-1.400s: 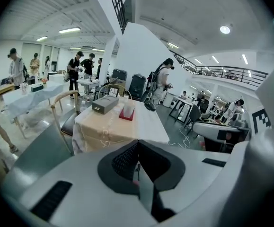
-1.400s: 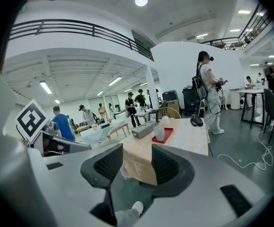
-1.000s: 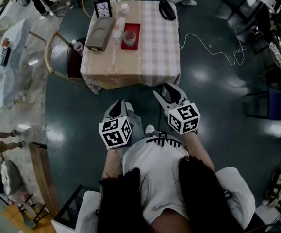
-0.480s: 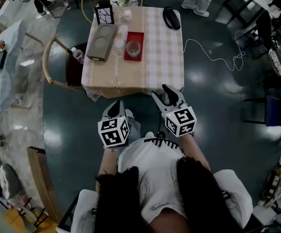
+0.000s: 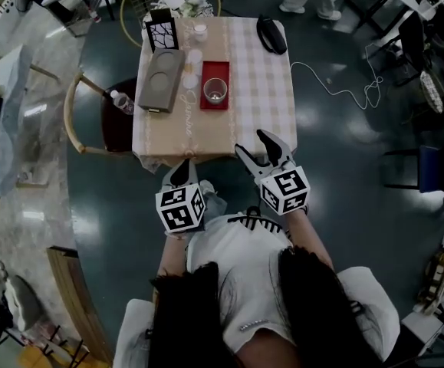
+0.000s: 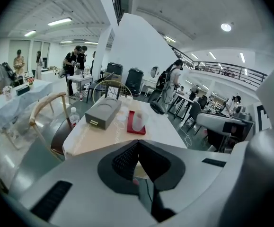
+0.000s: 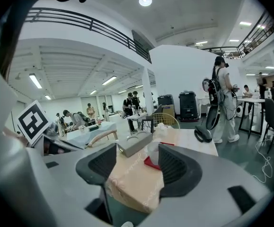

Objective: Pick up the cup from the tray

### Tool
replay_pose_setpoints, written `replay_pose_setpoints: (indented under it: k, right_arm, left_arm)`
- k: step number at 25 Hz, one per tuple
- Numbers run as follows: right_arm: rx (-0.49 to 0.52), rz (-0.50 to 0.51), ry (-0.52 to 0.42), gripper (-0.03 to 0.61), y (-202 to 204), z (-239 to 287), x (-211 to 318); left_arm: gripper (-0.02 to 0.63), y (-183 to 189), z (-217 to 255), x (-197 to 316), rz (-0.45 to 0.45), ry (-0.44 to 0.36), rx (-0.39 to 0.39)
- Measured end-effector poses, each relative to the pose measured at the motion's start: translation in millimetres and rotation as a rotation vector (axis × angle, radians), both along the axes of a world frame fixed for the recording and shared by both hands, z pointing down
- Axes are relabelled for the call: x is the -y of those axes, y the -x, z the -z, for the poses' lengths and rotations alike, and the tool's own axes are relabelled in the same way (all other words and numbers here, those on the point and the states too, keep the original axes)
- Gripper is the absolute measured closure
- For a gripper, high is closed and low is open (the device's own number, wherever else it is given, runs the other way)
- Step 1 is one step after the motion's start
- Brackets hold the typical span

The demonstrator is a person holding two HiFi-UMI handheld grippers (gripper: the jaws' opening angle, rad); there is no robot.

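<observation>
A clear cup (image 5: 215,91) stands upright on a small red tray (image 5: 215,73) on the checked-cloth table (image 5: 260,90). Both grippers hover short of the table's near edge, apart from the cup. My left gripper (image 5: 182,169) is at the left with its jaws together and nothing in them. My right gripper (image 5: 254,146) points at the table corner; its jaws are opening and hold nothing. The left gripper view shows the cup (image 6: 137,121) on the tray (image 6: 130,123) beyond the shut left gripper (image 6: 137,145). The right gripper view frames the cup (image 7: 153,151) and tray (image 7: 150,164) between the spread right gripper (image 7: 137,162).
A grey box (image 5: 161,80) lies left of the tray, with a framed card (image 5: 161,31) and small white containers (image 5: 198,34) behind. A black object (image 5: 271,34) sits at the far right corner. A wooden chair (image 5: 80,113) holds a water bottle (image 5: 120,101). A white cable (image 5: 337,87) trails on the floor.
The grippers have come closer to the table's near edge. The right gripper's jaws stand a little wider apart than before. The left gripper stays shut.
</observation>
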State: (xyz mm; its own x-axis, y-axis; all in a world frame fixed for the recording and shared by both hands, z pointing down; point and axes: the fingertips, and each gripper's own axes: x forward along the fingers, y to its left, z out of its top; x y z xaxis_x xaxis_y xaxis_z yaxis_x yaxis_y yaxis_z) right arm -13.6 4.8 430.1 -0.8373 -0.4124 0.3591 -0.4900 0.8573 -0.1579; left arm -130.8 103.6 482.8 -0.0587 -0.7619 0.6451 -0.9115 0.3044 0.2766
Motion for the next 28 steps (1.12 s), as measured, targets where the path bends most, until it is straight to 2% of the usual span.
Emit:
replay_pose_setpoints:
  k: [5, 13, 18, 28]
  right_arm:
    - [-0.02, -0.019, -0.019, 0.281, 23.0, -2.1, 10.0]
    - [-0.023, -0.055, -0.05, 0.259, 54.6, -1.0, 26.9]
    - [-0.049, -0.026, -0.066, 0.225, 72.4, -8.8, 32.4]
    - [-0.075, -0.023, -0.058, 0.222, 93.4, -29.3, 66.3]
  left_arm:
    - [0.606, 22.3, 2.9, 18.8, -0.044, -0.015, 0.002]
    - [0.606, 58.2, 0.4, 35.3, -0.098, -0.021, -0.012]
    - [0.606, 68.4, 2.1, 43.0, -0.117, -0.028, 0.002]
    - [0.606, 83.5, -2.1, 58.3, -0.116, 0.004, 0.019]
